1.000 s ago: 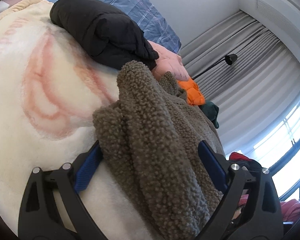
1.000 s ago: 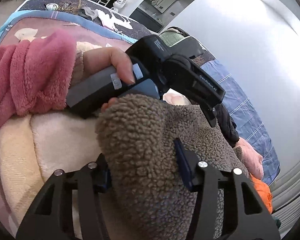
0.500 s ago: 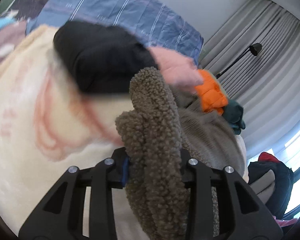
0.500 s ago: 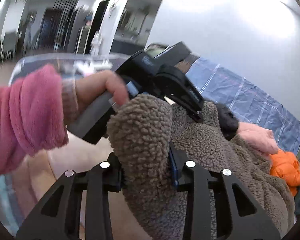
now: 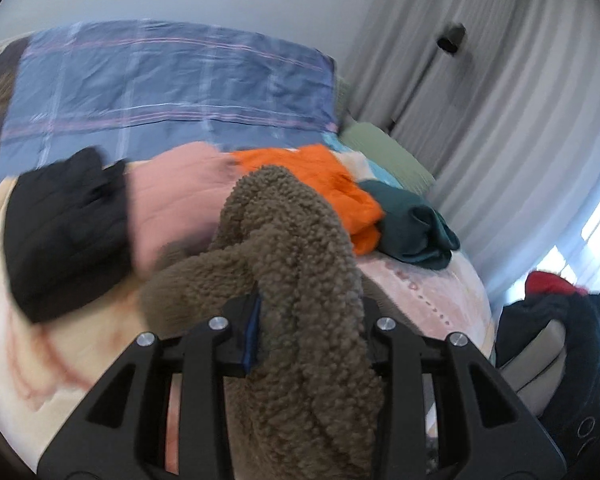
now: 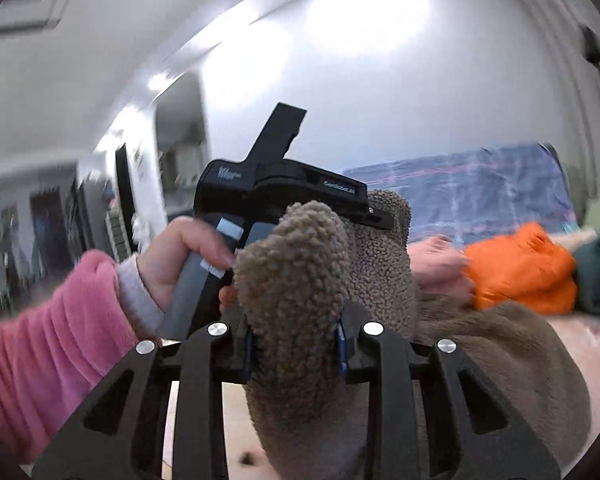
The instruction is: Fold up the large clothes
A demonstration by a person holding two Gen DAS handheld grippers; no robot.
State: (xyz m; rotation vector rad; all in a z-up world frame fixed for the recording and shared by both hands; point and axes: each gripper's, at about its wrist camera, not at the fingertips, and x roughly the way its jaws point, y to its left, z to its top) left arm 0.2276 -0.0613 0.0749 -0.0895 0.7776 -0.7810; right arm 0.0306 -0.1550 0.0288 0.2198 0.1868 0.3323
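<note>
The brown fleece [image 5: 300,280] was bunched and lifted off the cream blanket [image 5: 40,360], the left gripper [image 5: 308,332] clamped on one fold and the right gripper [image 6: 296,344] clamped on another, its jaws having just been closing on the pile. Looked like the pick-up-and-spread step; next move probably needs the two grips pulled apart to open the garment flat clear of the black jacket [image 5: 64,232] and orange jacket [image 5: 332,192]. A second earlier the left jaws stood wide around fleece lying on the blanket.
</note>
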